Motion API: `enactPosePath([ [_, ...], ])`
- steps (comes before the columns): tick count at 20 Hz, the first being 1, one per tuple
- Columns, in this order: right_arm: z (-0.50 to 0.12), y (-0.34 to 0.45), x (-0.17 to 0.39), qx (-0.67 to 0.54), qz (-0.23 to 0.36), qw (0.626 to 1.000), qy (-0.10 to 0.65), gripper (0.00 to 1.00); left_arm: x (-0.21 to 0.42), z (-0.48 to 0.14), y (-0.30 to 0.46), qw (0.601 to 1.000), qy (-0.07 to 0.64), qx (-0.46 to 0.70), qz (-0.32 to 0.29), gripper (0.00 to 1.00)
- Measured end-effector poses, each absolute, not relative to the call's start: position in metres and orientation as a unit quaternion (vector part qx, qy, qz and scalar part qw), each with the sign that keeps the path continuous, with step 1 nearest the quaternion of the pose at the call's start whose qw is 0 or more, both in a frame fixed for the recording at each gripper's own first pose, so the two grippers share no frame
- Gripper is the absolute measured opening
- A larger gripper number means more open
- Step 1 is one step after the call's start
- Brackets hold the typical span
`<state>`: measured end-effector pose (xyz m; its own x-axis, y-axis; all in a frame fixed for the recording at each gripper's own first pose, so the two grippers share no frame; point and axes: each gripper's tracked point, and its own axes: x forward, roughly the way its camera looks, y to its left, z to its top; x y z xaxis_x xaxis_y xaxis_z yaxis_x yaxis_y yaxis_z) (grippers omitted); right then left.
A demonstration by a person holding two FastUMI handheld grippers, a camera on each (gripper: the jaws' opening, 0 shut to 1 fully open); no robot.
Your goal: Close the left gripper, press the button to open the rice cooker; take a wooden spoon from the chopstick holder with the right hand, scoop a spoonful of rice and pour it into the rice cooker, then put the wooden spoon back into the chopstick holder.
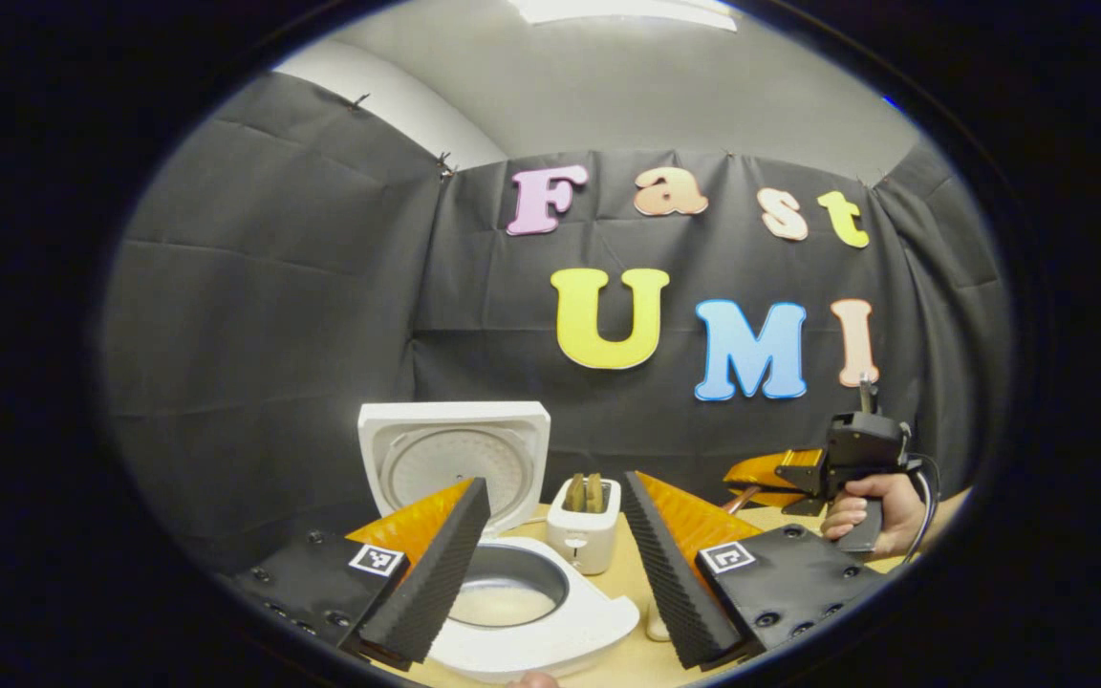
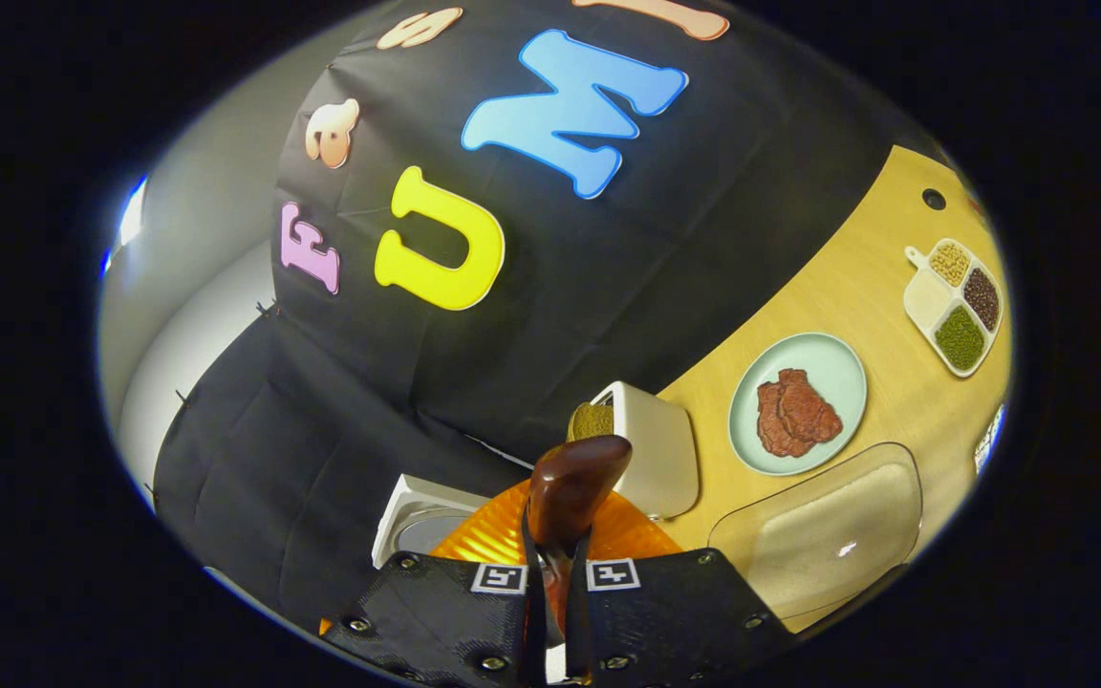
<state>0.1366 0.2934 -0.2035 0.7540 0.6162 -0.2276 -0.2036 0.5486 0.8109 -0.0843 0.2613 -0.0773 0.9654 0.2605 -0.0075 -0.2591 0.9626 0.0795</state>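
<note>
Currently: right tongs (image 2: 550, 573) clamp wooden spoon (image 2: 574, 487); left tongs (image 1: 550, 564) wide.
Beside chopstick holder (image 2: 651, 449): rice cooker (image 1: 522, 602) lid-up, steak plate (image 2: 799, 401), rice tray (image 2: 828, 545), grain dish (image 2: 957, 306).

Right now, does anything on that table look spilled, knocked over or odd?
Nothing stands out. The rice cooker sits upright with its lid open, the chopstick holder stands upright, and the right gripper grips the wooden spoon.
</note>
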Motion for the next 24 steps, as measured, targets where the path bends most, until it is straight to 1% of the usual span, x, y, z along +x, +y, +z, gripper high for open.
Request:
enactPosePath([
  [3, -0.199, 0.318, 0.139, 0.395, 0.258, 0.844, 0.257, 0.08, -0.091, -0.071, 0.266, 0.990, 0.006, 0.029, 0.138, 0.96],
  [4, -0.196, 0.329, 0.139, 0.393, 0.265, 0.842, 0.258, 0.08, -0.094, -0.068, 0.267, 0.990, 0.005, 0.029, 0.140, 0.97],
  [5, -0.195, 0.339, 0.140, 0.390, 0.271, 0.841, 0.260, 0.08, -0.097, -0.065, 0.269, 0.989, 0.003, 0.028, 0.143, 0.96],
  [8, -0.195, 0.364, 0.142, 0.380, 0.287, 0.839, 0.263, 0.08, -0.106, -0.073, 0.279, 0.988, 0.002, 0.024, 0.153, 0.96],
  [13, -0.199, 0.404, 0.139, 0.361, 0.307, 0.838, 0.270, 0.08, -0.111, -0.067, 0.283, 0.987, -0.001, 0.017, 0.162, 0.97],
  [14, -0.201, 0.412, 0.139, 0.357, 0.310, 0.838, 0.272, 0.08, -0.112, -0.066, 0.286, 0.986, -0.001, 0.019, 0.164, 0.96],
  [21, -0.226, 0.450, 0.137, 0.317, 0.318, 0.844, 0.292, 0.08, -0.127, -0.069, 0.303, 0.983, 0.000, 0.016, 0.185, 0.96],
  [24, -0.245, 0.466, 0.135, 0.273, 0.319, 0.856, 0.303, 0.08, -0.134, -0.073, 0.311, 0.981, 0.001, 0.023, 0.192, 0.96],
])
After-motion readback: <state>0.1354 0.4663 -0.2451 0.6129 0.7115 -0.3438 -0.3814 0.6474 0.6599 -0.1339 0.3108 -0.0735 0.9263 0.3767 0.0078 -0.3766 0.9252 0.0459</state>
